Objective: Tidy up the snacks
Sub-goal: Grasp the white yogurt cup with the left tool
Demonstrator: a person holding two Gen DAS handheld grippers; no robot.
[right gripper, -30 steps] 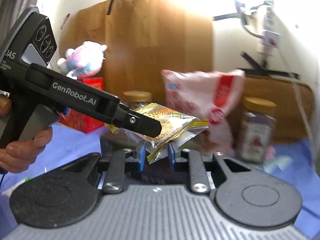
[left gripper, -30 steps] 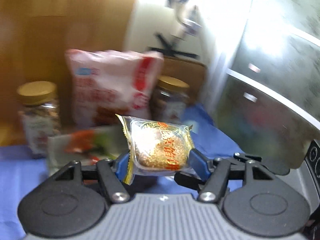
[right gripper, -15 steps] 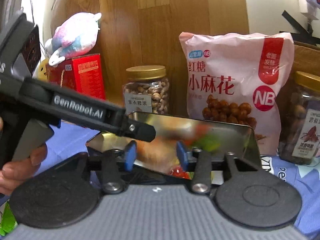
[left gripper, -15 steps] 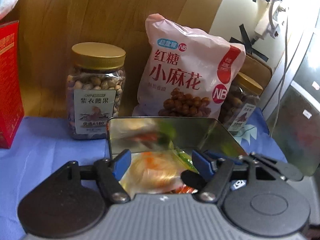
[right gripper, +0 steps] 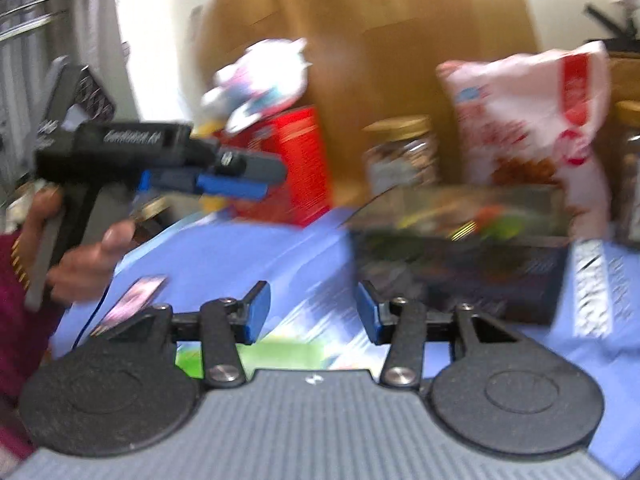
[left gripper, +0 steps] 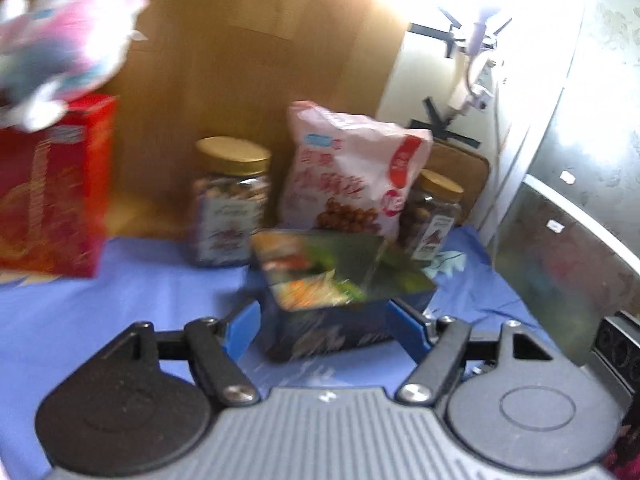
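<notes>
A dark tin (left gripper: pixel 320 332) with its mirrored lid raised stands on the blue cloth, and several wrapped snacks (left gripper: pixel 308 296) lie inside it. My left gripper (left gripper: pixel 324 330) hovers just short of the tin's front. Its jaws are opening, and no pad presses on anything. In the right wrist view the tin (right gripper: pixel 460 276) sits ahead and to the right of my right gripper (right gripper: pixel 311 312), which is open with only cloth between its fingers. The left gripper (right gripper: pixel 240 182) shows there at the left, held by a hand (right gripper: pixel 80 256). Both views are blurred.
Behind the tin stand a pink snack bag (left gripper: pixel 356 172), a gold-lidded nut jar (left gripper: pixel 232 200) and a second jar (left gripper: pixel 436 216). A red box (left gripper: pixel 52 188) with a plush toy (left gripper: pixel 60 56) on top is at the left. A green packet (right gripper: pixel 280 354) lies under my right gripper.
One second ago both grippers held a yellow-wrapped cake. Both have let go of it and now stand open, drawn back from the tin. The cake is no longer in the jaws.
</notes>
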